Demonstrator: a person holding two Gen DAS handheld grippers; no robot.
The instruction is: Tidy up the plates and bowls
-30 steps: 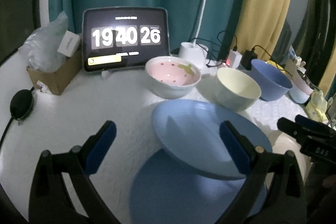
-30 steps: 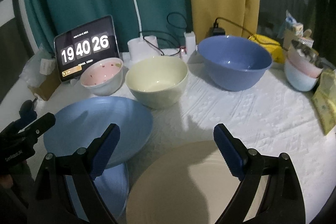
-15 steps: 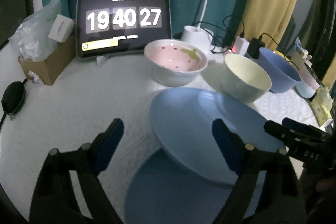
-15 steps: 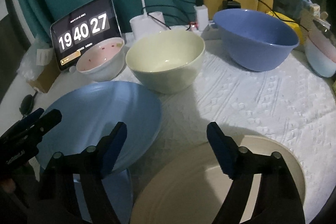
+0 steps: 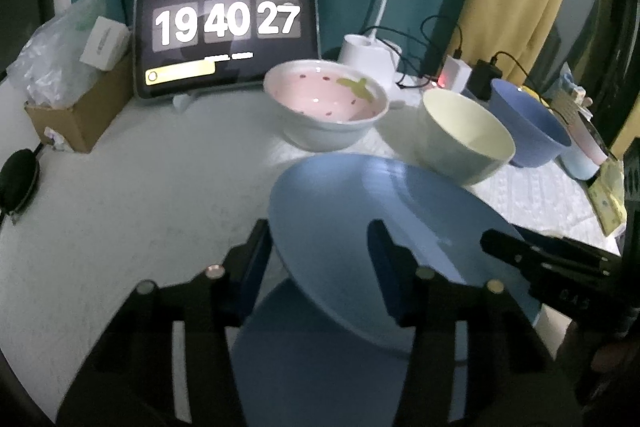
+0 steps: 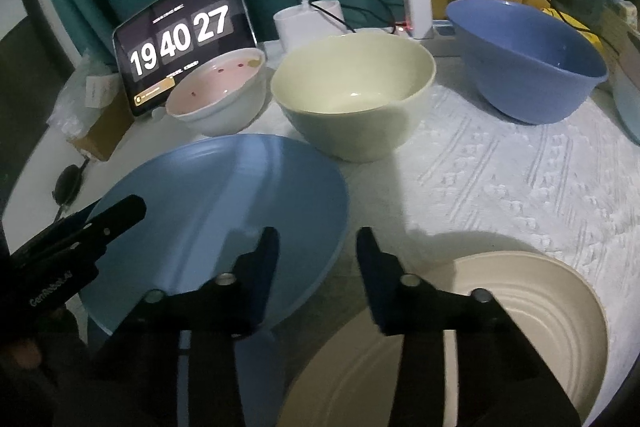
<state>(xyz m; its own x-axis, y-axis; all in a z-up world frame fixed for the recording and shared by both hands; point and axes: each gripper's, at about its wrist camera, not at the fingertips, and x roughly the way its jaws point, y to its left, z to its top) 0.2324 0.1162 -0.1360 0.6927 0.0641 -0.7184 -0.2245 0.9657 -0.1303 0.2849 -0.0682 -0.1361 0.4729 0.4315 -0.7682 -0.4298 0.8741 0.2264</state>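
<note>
A light blue plate (image 5: 384, 227) (image 6: 224, 211) sits tilted on a second blue plate (image 5: 304, 355). My left gripper (image 5: 320, 259) is open, its fingers straddling the tilted plate's left rim. My right gripper (image 6: 316, 267) is open, its fingers straddling the same plate's right rim. A cream plate (image 6: 500, 327) lies at the lower right. Behind stand a pink strawberry bowl (image 5: 326, 103) (image 6: 218, 95), a cream bowl (image 5: 464, 137) (image 6: 352, 95) and a blue bowl (image 5: 528, 125) (image 6: 528, 55).
A tablet clock (image 5: 226, 31) stands at the back, with a white lamp base (image 5: 368, 57), chargers and cables beside it. A cardboard box with plastic bags (image 5: 76, 99) is at the left. Stacked small bowls (image 5: 580, 151) and yellow packets (image 5: 608, 195) are at the right.
Both grippers have narrowed from wide open and moved forward onto the tilted blue plate's opposite rims. The clock went from 26 to 27.
</note>
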